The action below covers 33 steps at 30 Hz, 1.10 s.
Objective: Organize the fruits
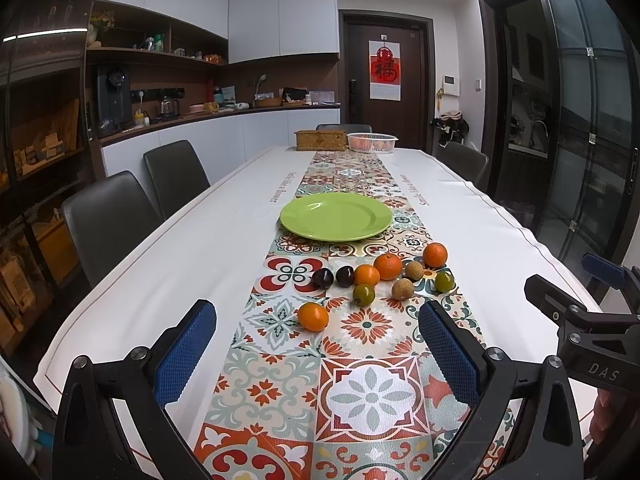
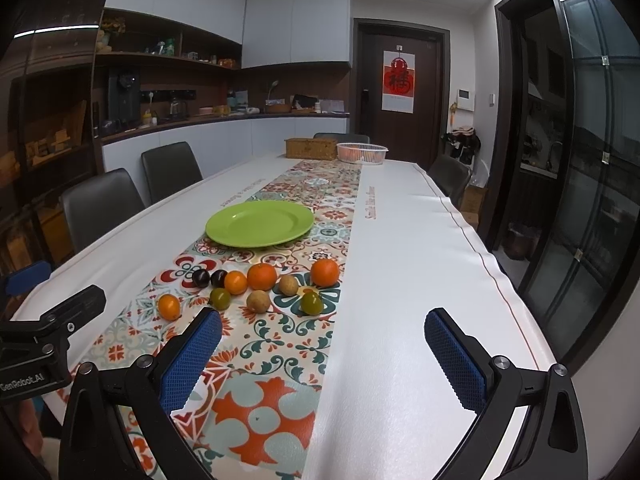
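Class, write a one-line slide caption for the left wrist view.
Open left gripper faces scattered fruits before an empty green plate.

Loose fruits before bare green plate

We see a long table with a white cloth on it. A bright patterned runner goes down the middle, full of flowers and tiles. Dark chairs stand along the left side, and one more chair stands on the right. At the far end sit a woven box and a white basket, just beside each other. Behind them is a dark door with a red paper sign on it. A counter runs along the back wall with many small things on top. A glass door is on the right.
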Each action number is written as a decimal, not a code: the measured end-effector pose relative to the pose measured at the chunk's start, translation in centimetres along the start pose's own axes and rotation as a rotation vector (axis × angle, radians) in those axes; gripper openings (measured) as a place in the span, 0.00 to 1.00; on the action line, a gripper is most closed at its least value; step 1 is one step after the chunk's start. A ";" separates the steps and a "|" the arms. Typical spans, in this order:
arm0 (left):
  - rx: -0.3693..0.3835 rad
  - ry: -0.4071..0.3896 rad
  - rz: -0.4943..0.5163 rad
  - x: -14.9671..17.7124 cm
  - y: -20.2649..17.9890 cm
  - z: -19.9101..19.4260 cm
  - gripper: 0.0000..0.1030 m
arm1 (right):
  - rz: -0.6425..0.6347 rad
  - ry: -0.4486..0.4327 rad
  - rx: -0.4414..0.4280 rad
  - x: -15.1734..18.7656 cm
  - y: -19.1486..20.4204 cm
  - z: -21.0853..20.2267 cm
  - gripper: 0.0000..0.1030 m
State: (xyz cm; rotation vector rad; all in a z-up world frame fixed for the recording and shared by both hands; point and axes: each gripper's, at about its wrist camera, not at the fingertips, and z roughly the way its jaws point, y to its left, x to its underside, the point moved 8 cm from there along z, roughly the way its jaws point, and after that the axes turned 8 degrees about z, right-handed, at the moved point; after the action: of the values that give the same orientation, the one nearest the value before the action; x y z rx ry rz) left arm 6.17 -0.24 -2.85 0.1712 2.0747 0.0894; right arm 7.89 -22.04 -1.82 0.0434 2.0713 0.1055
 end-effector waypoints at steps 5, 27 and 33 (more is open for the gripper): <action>-0.002 -0.008 0.002 -0.4 0.1 -0.6 1.00 | -0.002 -0.003 0.000 0.2 0.1 0.2 0.99; -0.003 -0.011 0.005 -0.2 0.1 -0.4 1.00 | -0.006 0.001 -0.001 0.5 0.3 0.3 0.99; -0.002 -0.011 0.004 -0.2 0.1 -0.4 1.00 | -0.006 -0.001 0.000 0.5 0.3 0.3 0.99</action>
State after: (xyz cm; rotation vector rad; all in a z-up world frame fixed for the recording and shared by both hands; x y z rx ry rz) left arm 5.89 -0.21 -2.46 0.1742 2.0638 0.0933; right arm 7.93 -21.69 -2.41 0.0372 2.0706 0.1021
